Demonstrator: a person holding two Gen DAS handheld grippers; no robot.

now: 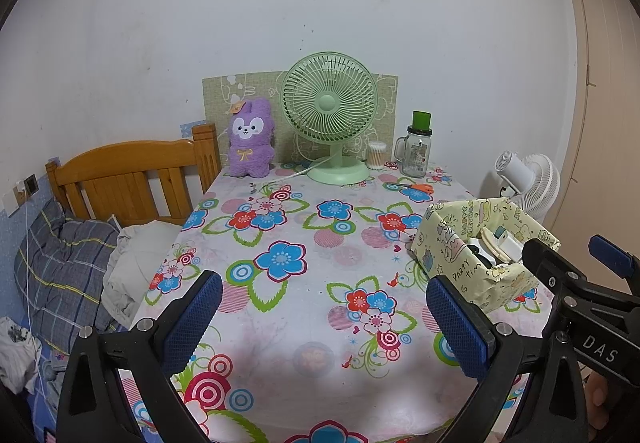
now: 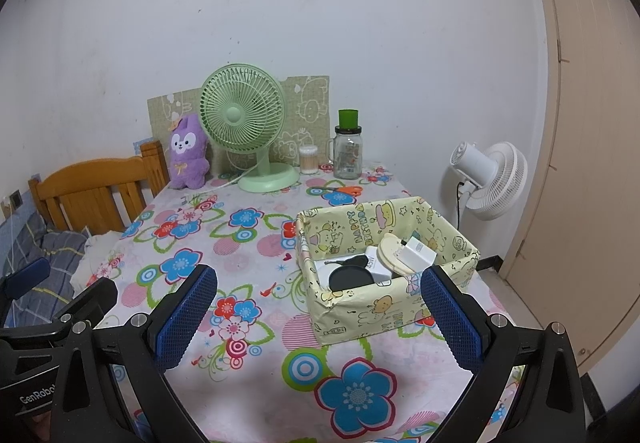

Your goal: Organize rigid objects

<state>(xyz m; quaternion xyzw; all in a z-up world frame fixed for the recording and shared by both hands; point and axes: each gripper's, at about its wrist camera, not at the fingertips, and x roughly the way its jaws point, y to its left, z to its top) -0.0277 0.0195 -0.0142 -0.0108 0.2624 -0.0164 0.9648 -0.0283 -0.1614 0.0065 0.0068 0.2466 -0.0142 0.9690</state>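
Both hands hover low over the flower-print counter (image 2: 248,383), my left gripper (image 1: 324,317) and right gripper (image 2: 318,317) each spread wide with nothing between the blue pads. The yellow cartoon-paper box (image 2: 360,317) sits just ahead of my right gripper, already holding the white charger block (image 2: 420,253) and black round disc (image 2: 350,277), bunched together, I'd say, to clear the counter. The orange-handled scissors (image 2: 346,190) lie loose by the 1 glass jar (image 2: 347,159), probably next.

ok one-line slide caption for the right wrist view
Open right gripper hovers before a paper-wrapped box of small items on a floral table.
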